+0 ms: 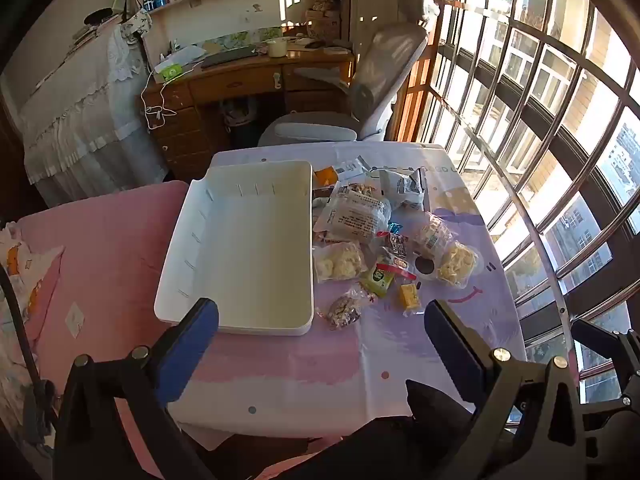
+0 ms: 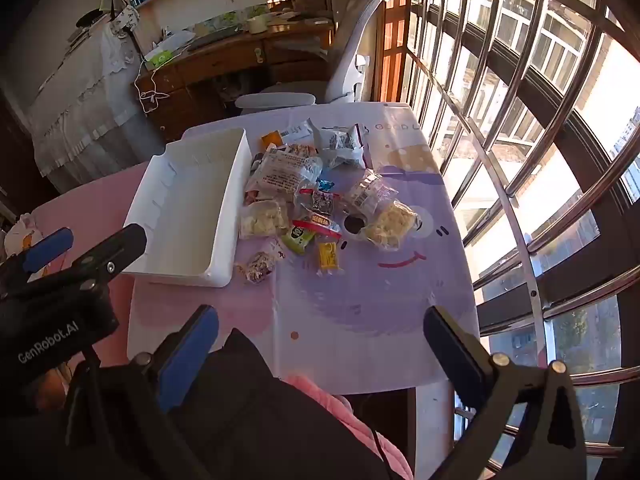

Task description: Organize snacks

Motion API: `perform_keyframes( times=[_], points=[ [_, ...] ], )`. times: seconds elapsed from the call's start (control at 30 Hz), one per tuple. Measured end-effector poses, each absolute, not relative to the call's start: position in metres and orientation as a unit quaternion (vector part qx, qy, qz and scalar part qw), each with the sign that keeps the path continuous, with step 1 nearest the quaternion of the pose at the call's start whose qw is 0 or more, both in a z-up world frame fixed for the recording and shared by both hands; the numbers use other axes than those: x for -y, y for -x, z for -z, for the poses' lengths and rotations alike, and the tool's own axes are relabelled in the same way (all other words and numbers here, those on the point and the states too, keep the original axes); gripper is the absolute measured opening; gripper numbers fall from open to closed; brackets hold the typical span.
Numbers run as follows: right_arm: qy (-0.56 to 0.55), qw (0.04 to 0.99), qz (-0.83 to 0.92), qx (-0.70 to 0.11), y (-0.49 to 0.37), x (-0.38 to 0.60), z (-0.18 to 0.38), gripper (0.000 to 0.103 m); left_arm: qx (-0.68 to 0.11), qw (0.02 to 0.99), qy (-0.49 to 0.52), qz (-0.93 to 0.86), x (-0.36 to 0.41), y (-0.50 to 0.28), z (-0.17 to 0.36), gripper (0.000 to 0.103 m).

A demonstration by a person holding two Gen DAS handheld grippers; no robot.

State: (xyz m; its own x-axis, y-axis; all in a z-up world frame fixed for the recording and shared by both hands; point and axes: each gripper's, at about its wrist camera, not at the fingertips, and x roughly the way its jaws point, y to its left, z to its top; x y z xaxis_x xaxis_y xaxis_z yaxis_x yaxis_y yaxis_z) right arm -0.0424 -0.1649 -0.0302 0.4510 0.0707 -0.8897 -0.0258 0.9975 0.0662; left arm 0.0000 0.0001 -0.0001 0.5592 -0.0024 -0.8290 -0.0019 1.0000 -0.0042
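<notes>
White tray bare, snacks beside

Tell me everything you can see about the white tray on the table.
The white tray is a shallow rectangular bin with rounded corners; it looks like smooth plastic. Small slots line its inner walls. It is empty and lies flat on the table's left part, upon the patterned cloth. Snack packets lie along its right side. No gripper touches it.
</notes>
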Motion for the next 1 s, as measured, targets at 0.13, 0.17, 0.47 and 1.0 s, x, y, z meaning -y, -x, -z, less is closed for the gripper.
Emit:
perform_keyframes(
  times=[0.13, 0.17, 0.47, 1.0],
  points=[
    [-0.023, 0.852, -0.03, -0.523, 0.042, 0.1642, 0.0303, 0.103, -0.47, 0.883, 0.001, -0.001, -0.0001, 0.0001, -0.0001, 0.102],
    [-0.023, 0.852, -0.03, -0.523, 0.0419, 0.1642, 0.0302, 0.103, -0.47, 0.883, 0.001, -0.001, -0.0002, 0.0001, -0.0002, 0.102],
    [-0.02, 0.851, -0.028, -0.524, 0.0424, 0.1625, 0.0308, 0.103, -0.47, 0.883, -0.001, -0.002, 0.0001, 0.0002, -0.0002, 0.102],
    [-0.019, 0.851, -0.026, -0.525, 0.0473, 0.1627, 0.0312, 0.103, -0.47, 0.883, -0.004, -0.005, -0.001, 0.0006, -0.0002, 0.103]
  ],
)
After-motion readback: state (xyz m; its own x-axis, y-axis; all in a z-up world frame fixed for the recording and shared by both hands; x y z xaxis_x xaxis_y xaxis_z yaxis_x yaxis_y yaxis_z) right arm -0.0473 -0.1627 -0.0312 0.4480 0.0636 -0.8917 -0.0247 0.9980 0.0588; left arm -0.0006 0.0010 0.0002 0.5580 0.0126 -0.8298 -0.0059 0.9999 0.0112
